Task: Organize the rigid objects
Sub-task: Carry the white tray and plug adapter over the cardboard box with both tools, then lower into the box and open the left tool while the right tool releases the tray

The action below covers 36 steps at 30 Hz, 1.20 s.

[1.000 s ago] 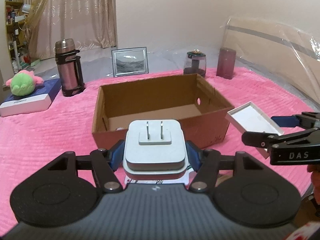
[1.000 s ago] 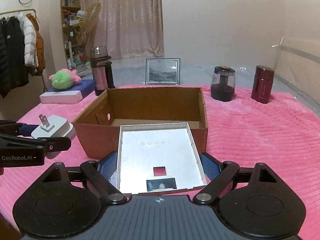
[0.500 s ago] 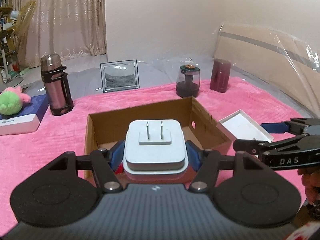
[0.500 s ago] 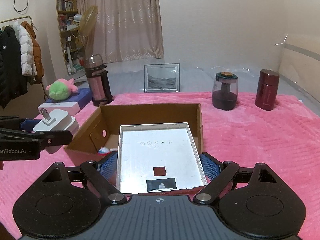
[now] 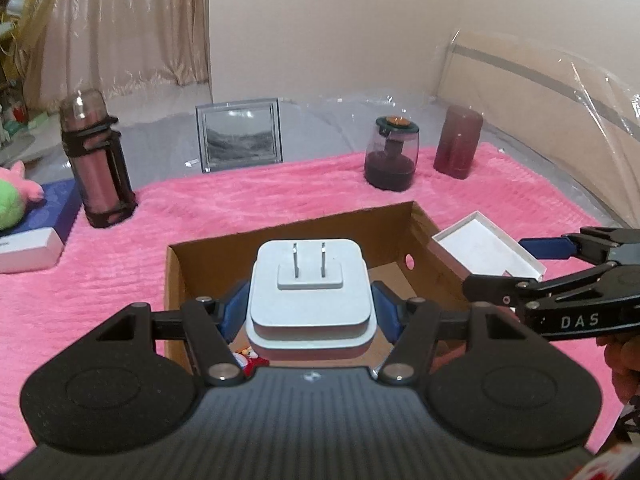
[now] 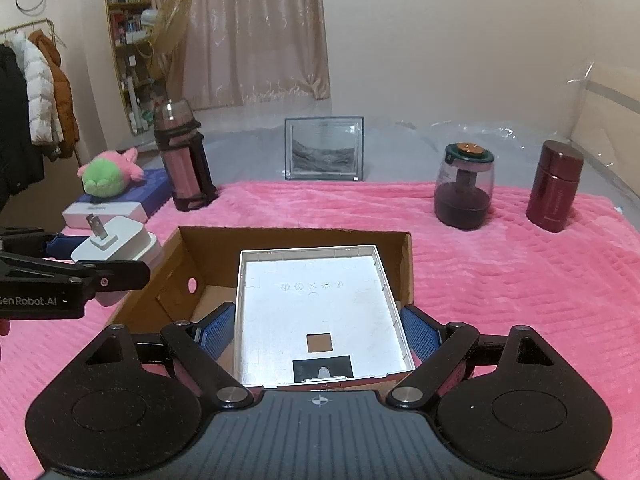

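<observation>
Your left hand-held gripper [image 5: 311,312] clamps the white square two-prong plug adapter [image 5: 310,294] over the open brown cardboard box [image 6: 404,276]; your right hand-held gripper [image 6: 318,330] grips the shallow white plastic tray [image 6: 316,312] above it.

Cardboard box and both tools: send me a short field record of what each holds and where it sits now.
left tool: shut on white plug adapter, prongs up
right tool: shut on white tray, open side up
cardboard box: open, on pink blanket
position: both items held over the box
box contents: small colourful item at near wall, partly hidden
</observation>
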{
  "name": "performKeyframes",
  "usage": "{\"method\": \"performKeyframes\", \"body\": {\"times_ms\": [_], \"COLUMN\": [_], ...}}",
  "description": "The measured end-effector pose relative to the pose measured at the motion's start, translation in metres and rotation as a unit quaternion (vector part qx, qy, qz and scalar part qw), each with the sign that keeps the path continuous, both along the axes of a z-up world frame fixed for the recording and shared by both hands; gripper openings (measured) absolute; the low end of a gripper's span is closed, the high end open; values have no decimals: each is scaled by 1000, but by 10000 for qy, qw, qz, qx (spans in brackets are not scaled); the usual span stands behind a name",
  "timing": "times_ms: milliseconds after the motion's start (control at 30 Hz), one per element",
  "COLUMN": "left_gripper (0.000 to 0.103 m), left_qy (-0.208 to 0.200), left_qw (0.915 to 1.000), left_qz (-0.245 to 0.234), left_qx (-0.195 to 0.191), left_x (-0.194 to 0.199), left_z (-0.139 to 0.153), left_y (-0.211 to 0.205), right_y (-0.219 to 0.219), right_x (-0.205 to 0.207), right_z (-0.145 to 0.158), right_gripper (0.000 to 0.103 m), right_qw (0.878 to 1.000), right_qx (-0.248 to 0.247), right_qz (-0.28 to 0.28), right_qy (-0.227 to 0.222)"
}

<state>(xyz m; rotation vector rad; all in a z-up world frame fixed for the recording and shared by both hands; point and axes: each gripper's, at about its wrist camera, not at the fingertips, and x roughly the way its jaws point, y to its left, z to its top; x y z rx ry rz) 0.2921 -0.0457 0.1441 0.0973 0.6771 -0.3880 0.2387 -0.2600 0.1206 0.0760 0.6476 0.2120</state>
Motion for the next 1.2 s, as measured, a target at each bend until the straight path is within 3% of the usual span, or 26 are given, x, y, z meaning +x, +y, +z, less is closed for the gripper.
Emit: {"method": "performKeyframes", "body": {"times_ms": [400, 1200], "left_gripper": [60, 60], "left_qy": [469, 1054], "left_qw": [9987, 9927], "left_qz": [123, 77], "left_qx": [140, 589], "left_x": [60, 115], "left_z": [-32, -98], "left_y": [-2, -26], "right_y": [11, 44], "right_x": [54, 101], "right_z": [-27, -97], "right_gripper": [84, 84], "right_qw": [9979, 9775], "right_qx": [-463, -1768], "right_qz": [119, 741], "right_qy": [426, 882]}}
